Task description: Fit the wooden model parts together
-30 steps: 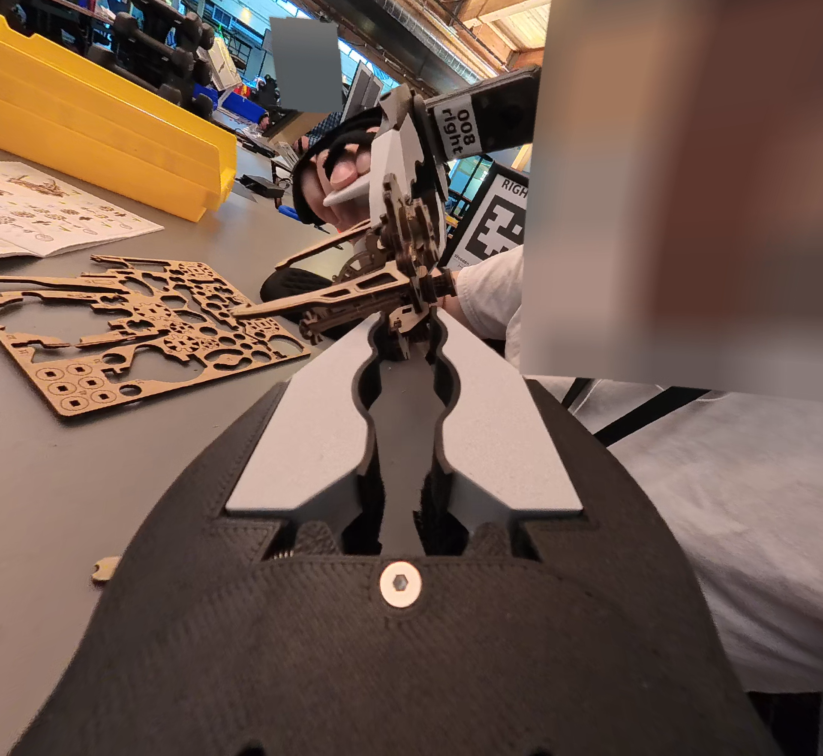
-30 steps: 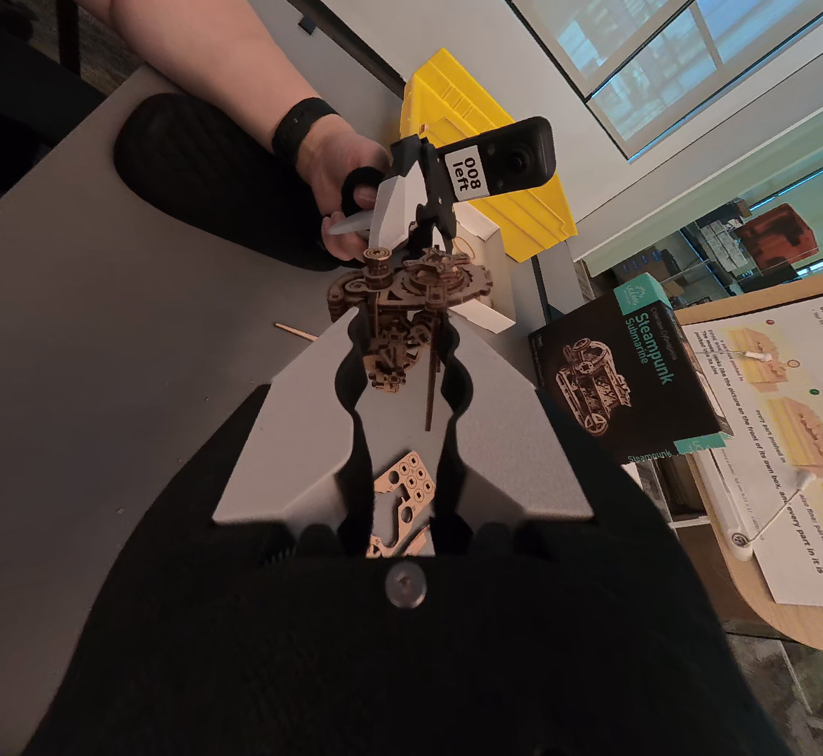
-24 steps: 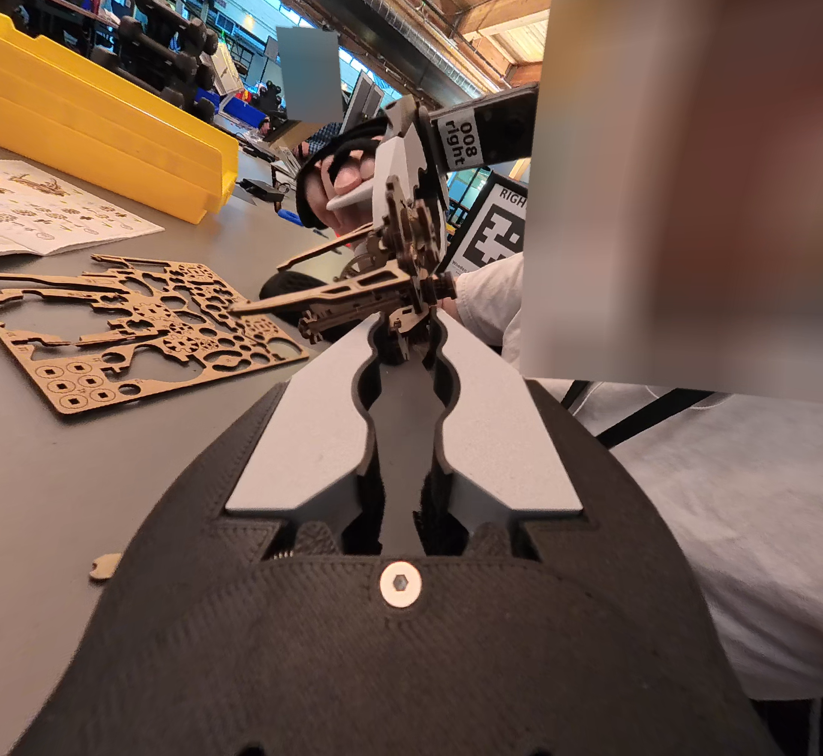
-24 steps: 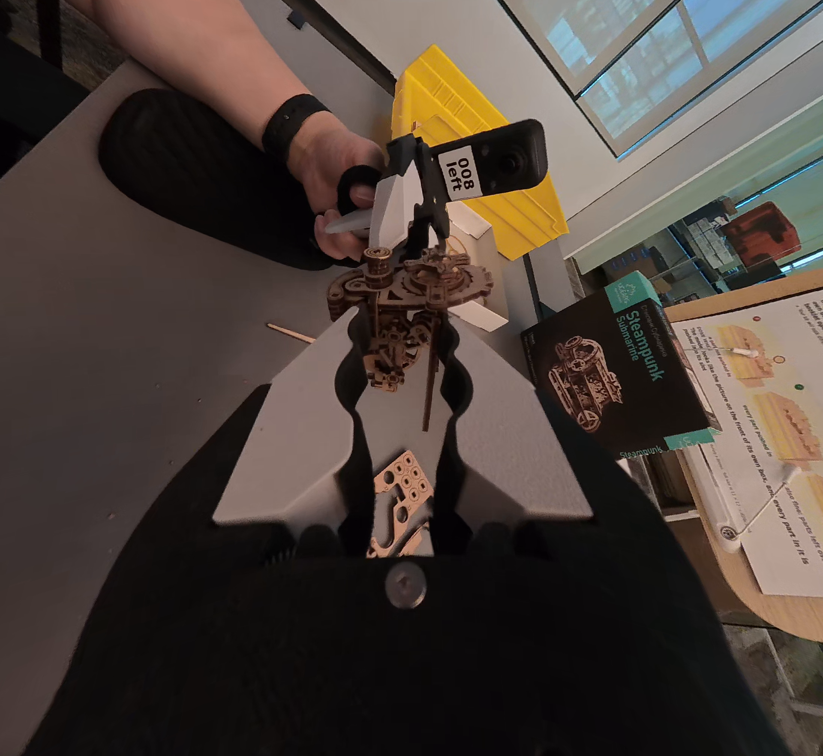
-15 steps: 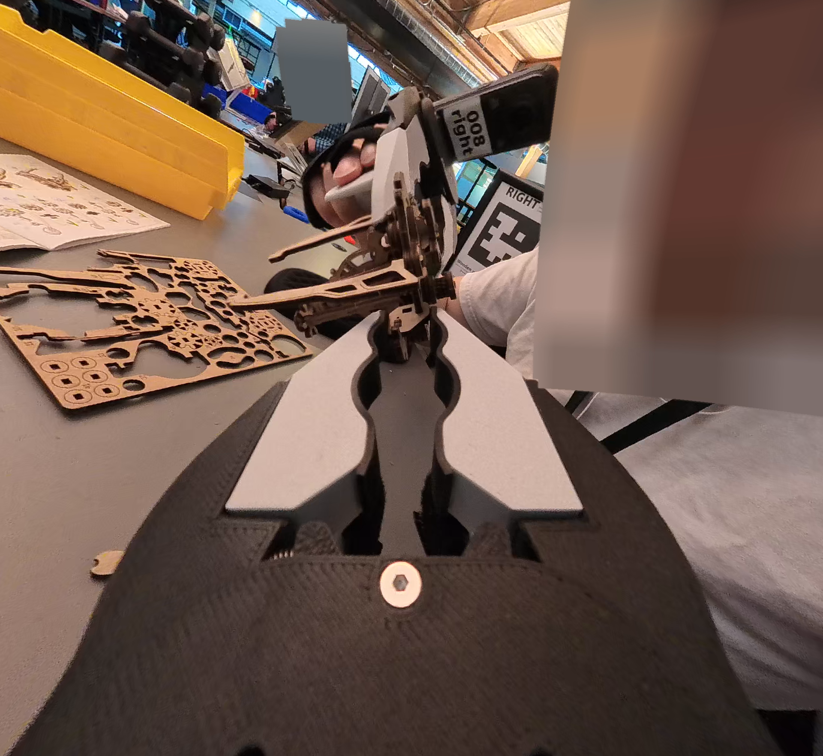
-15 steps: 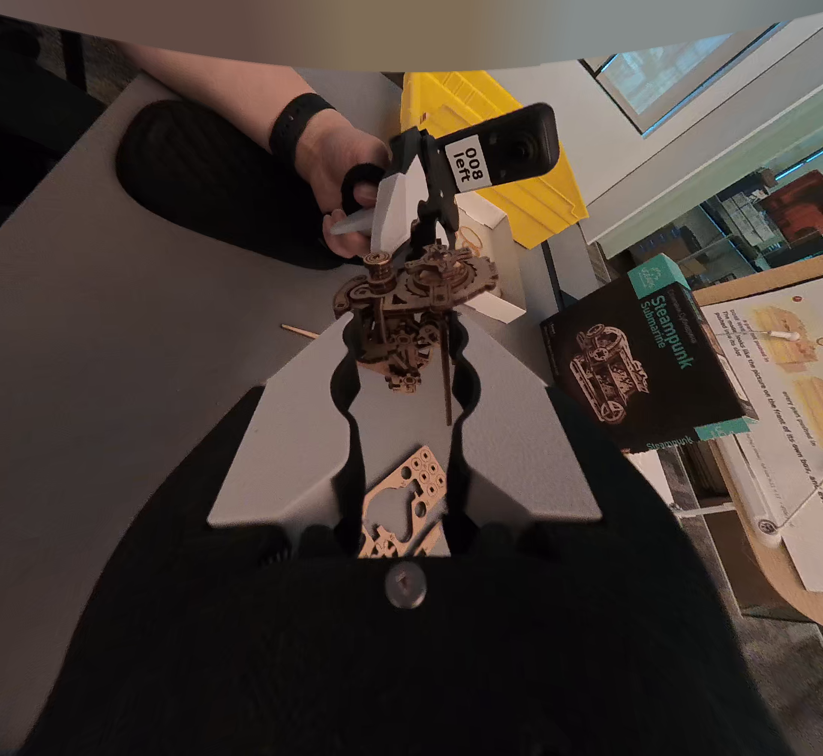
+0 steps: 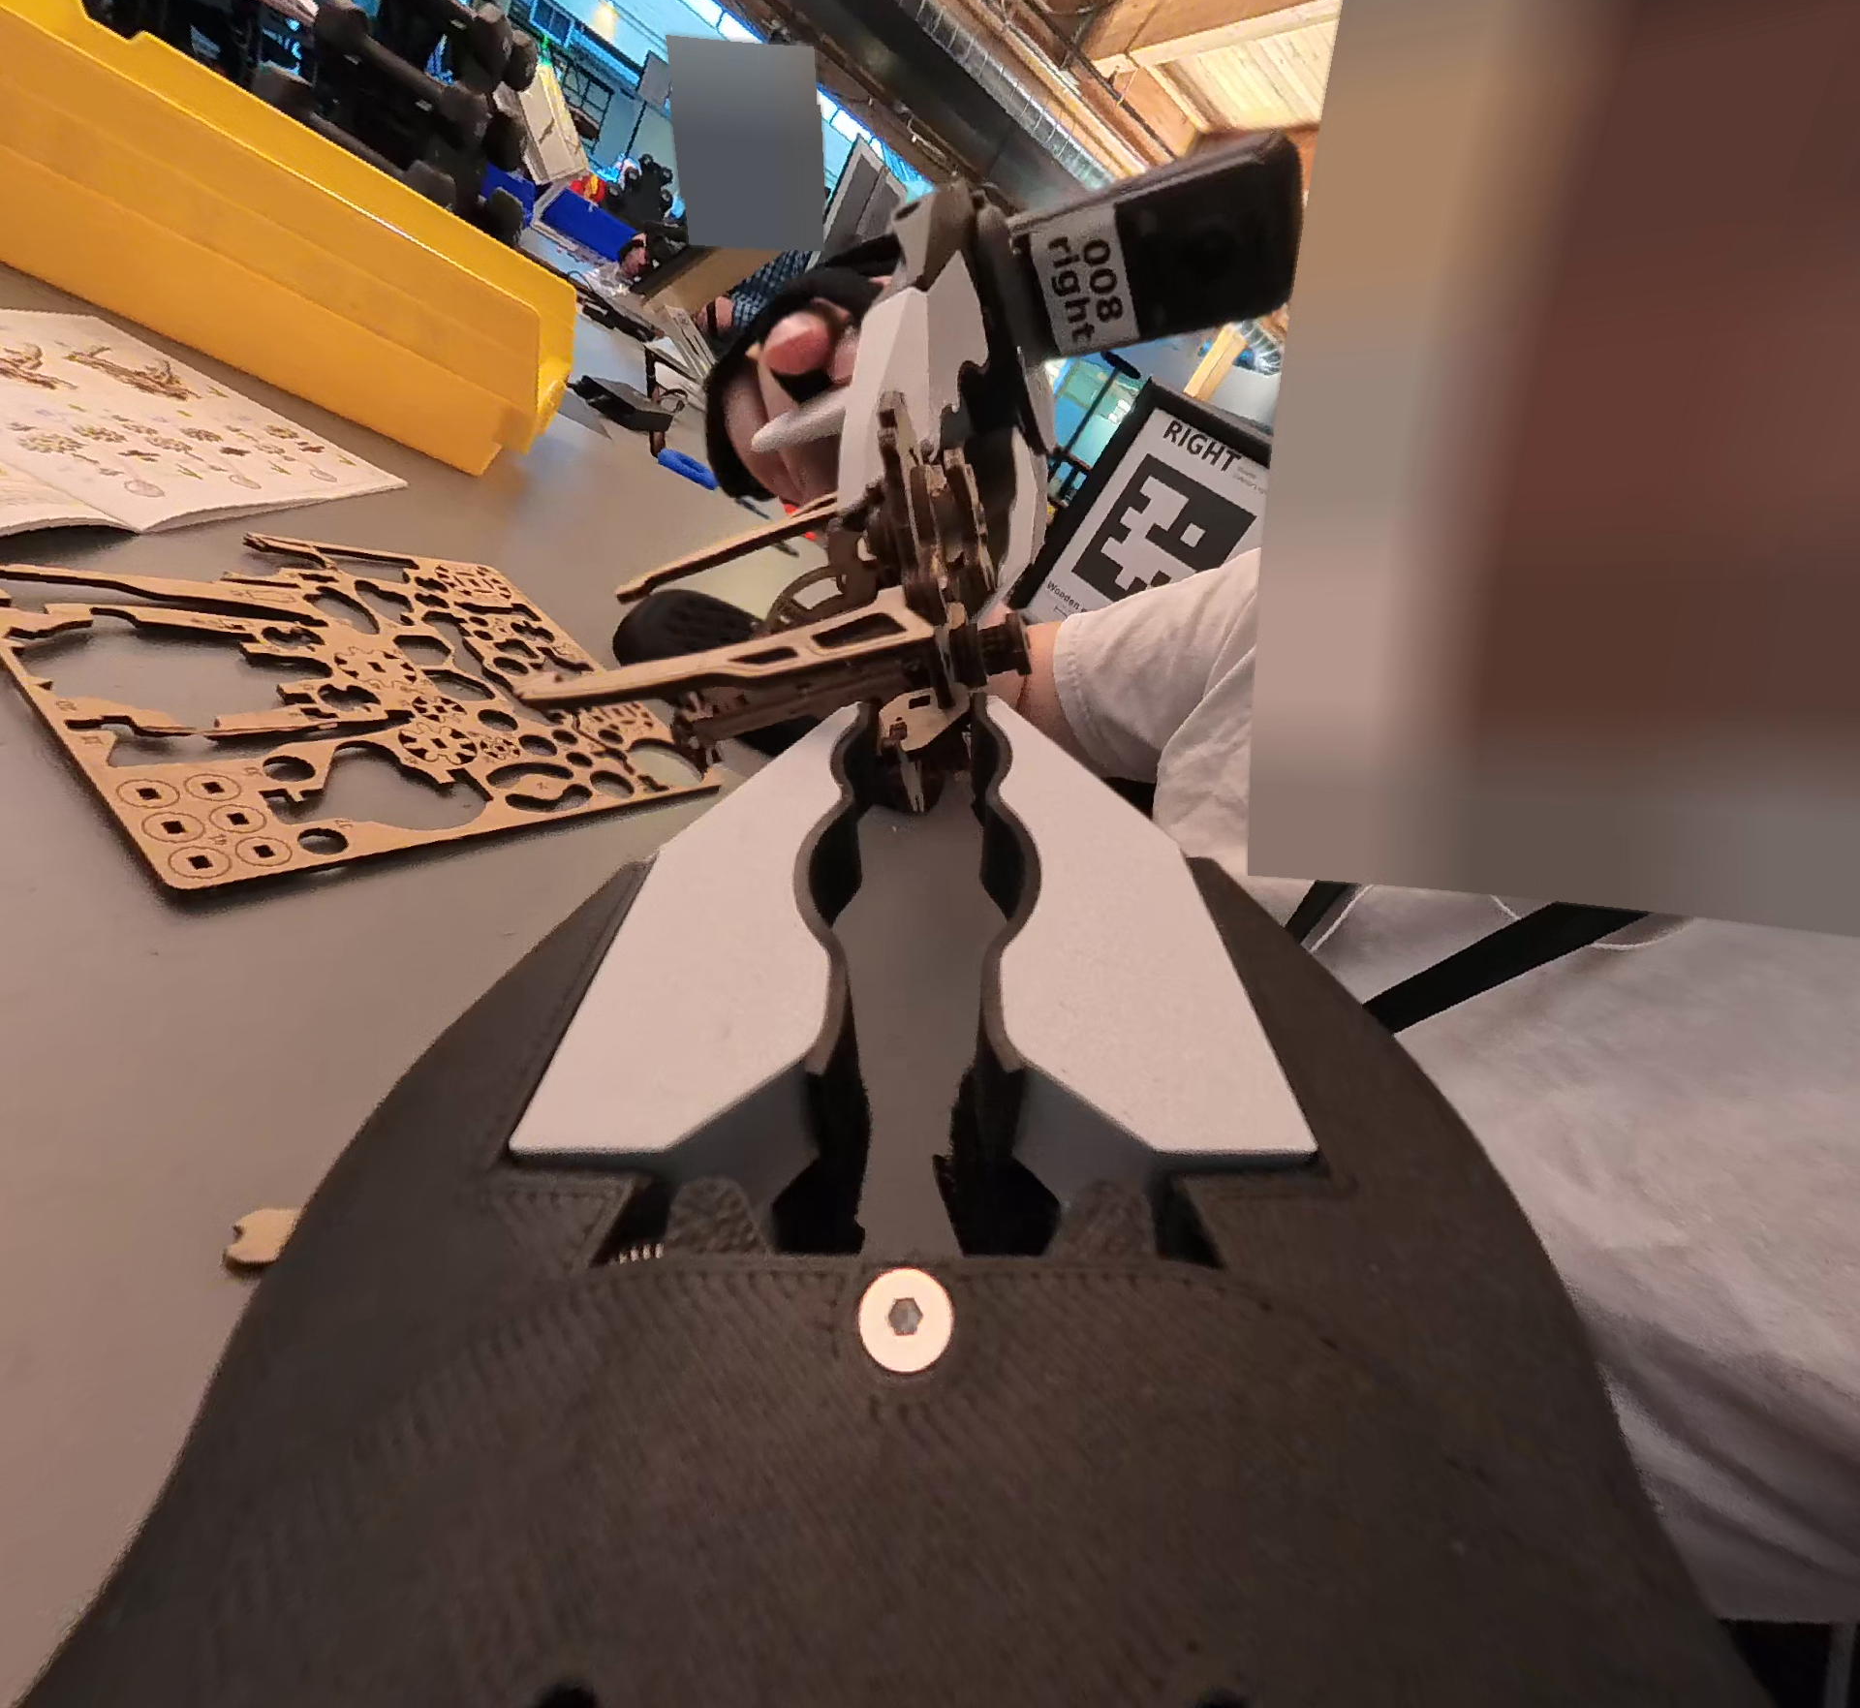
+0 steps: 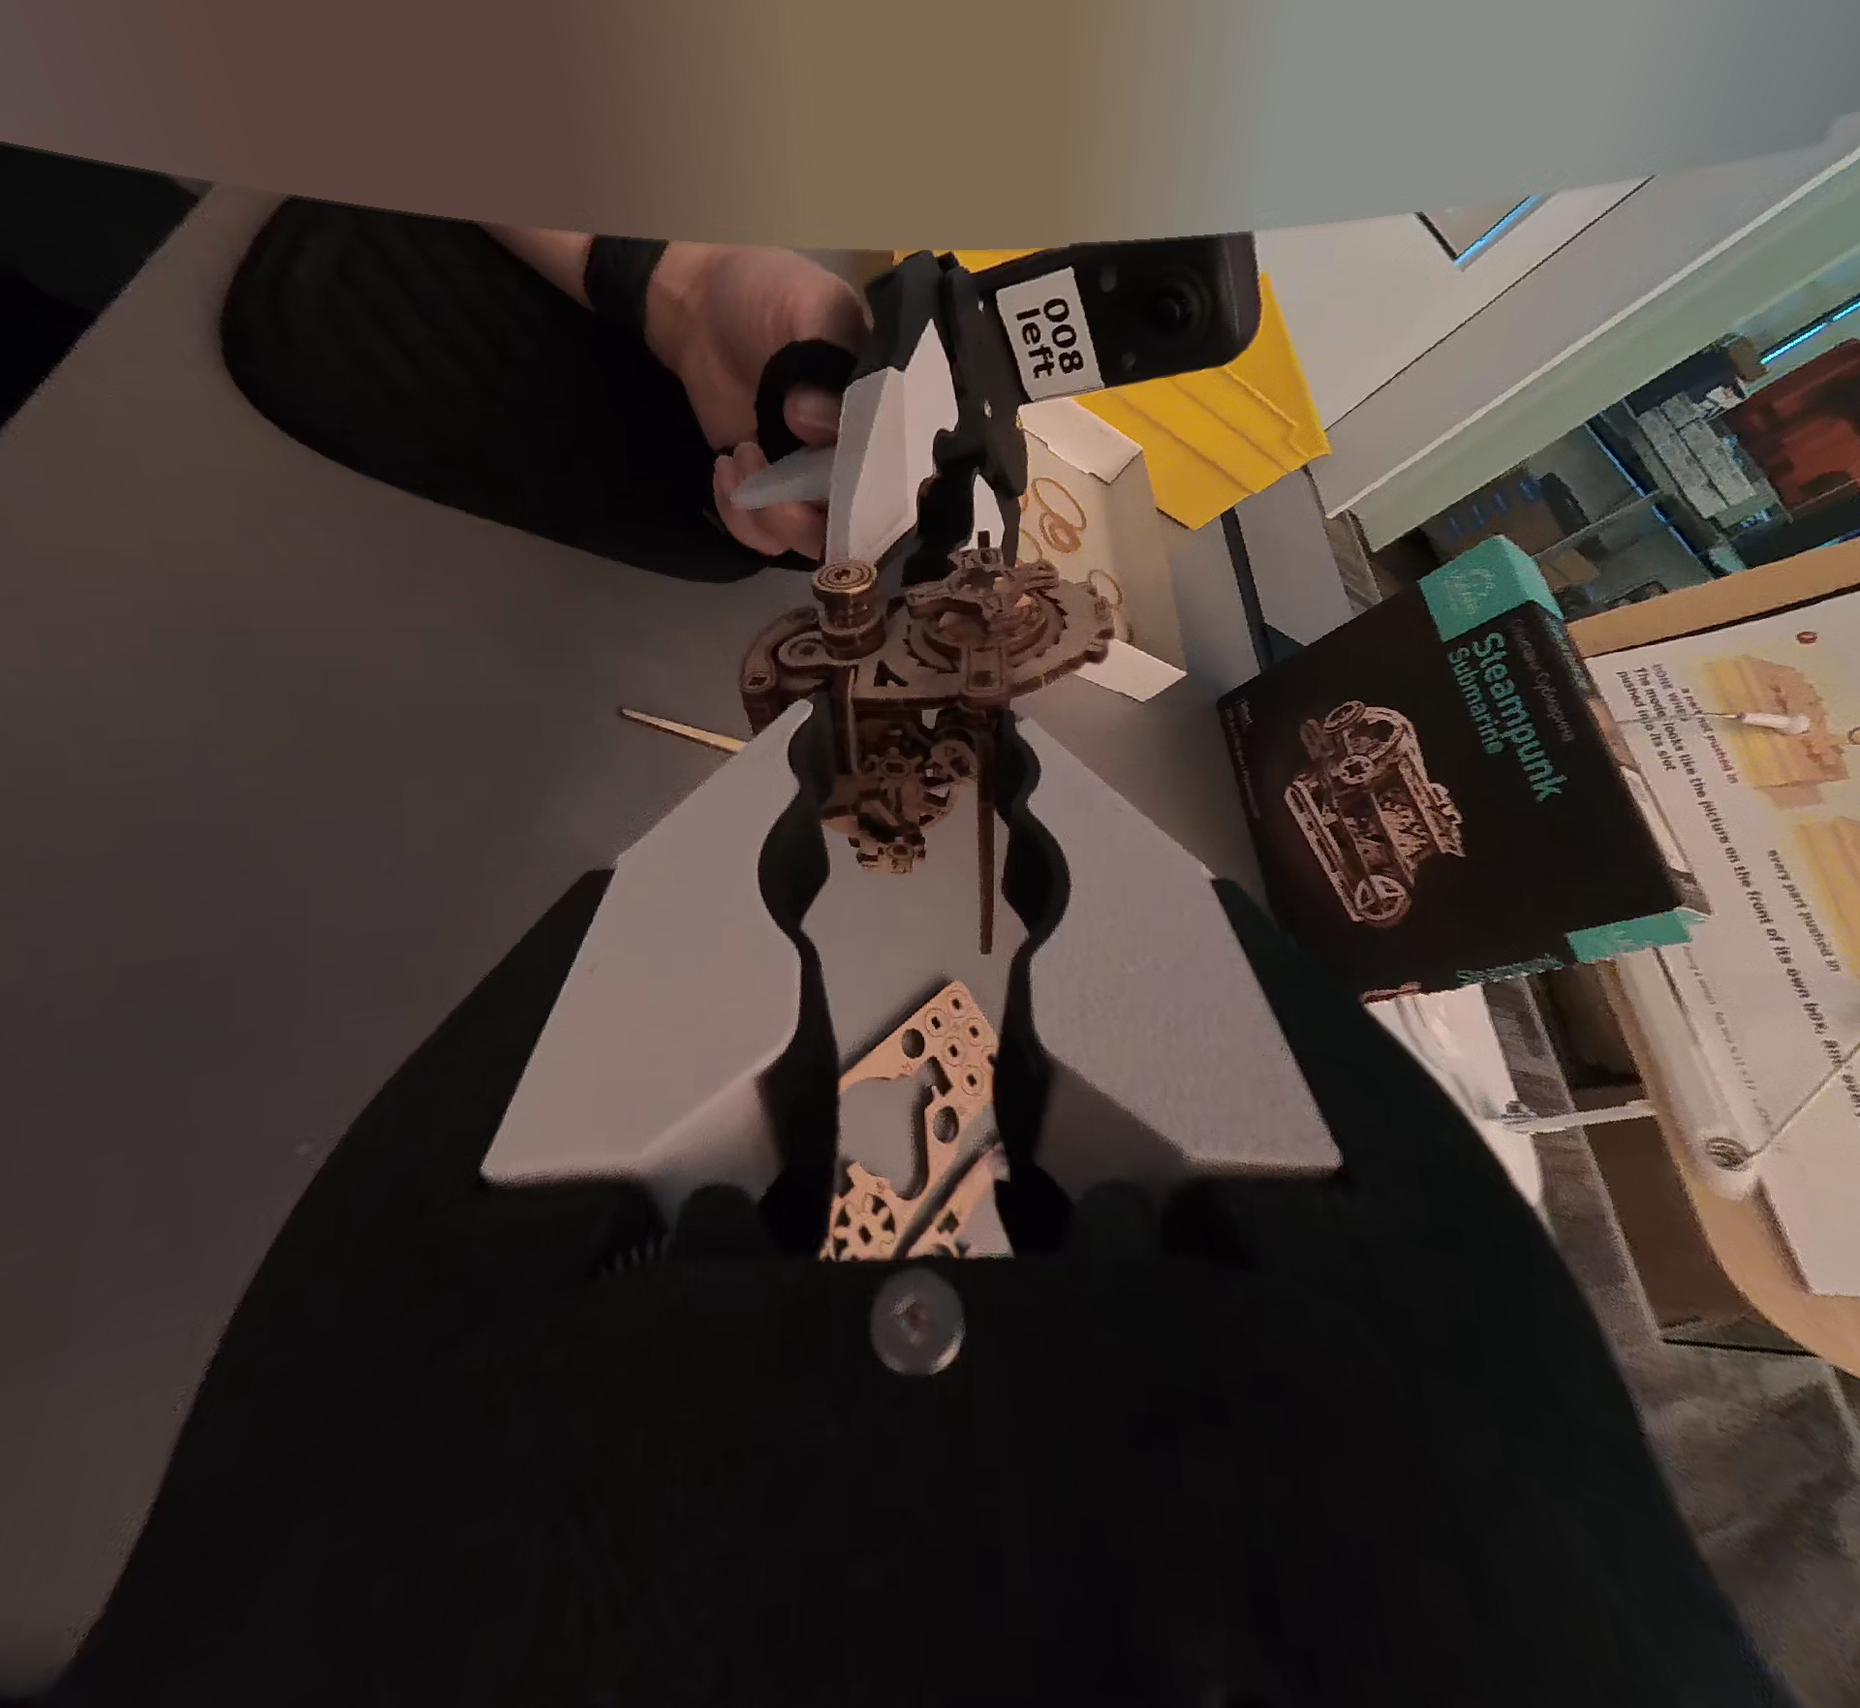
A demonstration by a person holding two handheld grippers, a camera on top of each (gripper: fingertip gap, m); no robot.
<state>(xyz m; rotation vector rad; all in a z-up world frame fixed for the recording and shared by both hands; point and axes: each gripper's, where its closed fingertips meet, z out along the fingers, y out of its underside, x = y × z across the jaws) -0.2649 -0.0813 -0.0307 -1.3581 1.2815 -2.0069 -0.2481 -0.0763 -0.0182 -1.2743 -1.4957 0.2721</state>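
A dark wooden model of gears and plates (image 7: pixel 896 643) is held in the air between both grippers. My left gripper (image 7: pixel 914 726) is shut on its lower edge. A long flat arm (image 7: pixel 725 678) of the model sticks out to the left. In the left wrist view the right gripper (image 7: pixel 936 452) comes down on the model from above. In the right wrist view my right gripper (image 8: pixel 906 734) is shut on the model (image 8: pixel 916 683), whose round gear plate faces up. The left gripper (image 8: pixel 941 502) grips the far side. A thin stick (image 8: pixel 986 865) hangs from the model.
A punched-out wooden parts sheet (image 7: pixel 332 714) and an instruction sheet (image 7: pixel 151 442) lie on the grey table (image 7: pixel 201 1005), with a yellow bin (image 7: pixel 252 251) behind and a small loose piece (image 7: pixel 257 1237) near me. A dark kit box (image 8: pixel 1449 794), a toothpick (image 8: pixel 684 729) and a white box (image 8: pixel 1077 462) lie beyond. The tips of both grippers are at nearly the same place. The small loose piece (image 7: pixel 257 1237) is about equally far from each gripper, around 15 cm.
Both grippers kept hold of the model and tilted together. The right gripper's camera end swung up and right in the left wrist view; the model's long arm rose slightly.
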